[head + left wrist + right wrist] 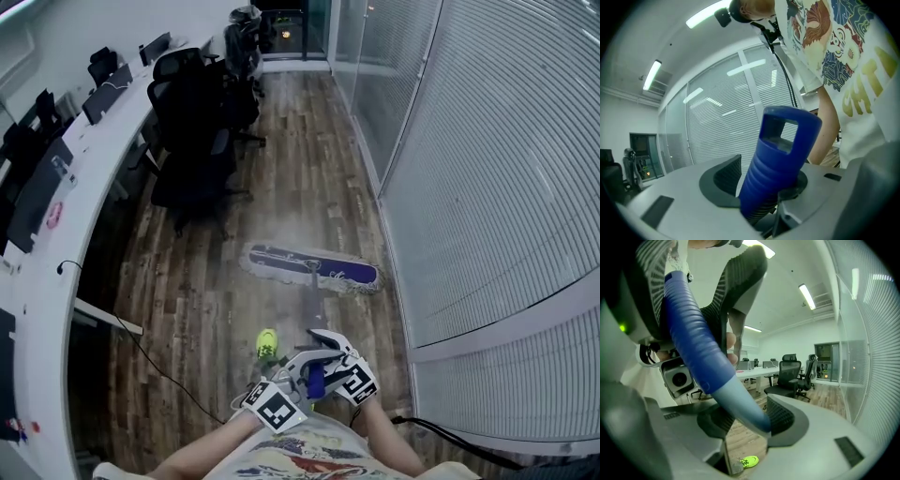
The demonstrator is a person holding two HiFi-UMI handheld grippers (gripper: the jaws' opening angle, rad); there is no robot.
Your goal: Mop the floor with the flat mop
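Only head view: mop pad [312, 267] (flat).

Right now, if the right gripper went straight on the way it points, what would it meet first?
Past the mop handle it holds, probably the black office chair by the desk, though depth is unclear.

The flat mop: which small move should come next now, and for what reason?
Probably sweep the mop head leftward across the wooden floor. Both the left gripper and the right gripper are closed on the mop handle, and the head lies flat beside the blinds on the right, so more floor lies toward the office chairs.
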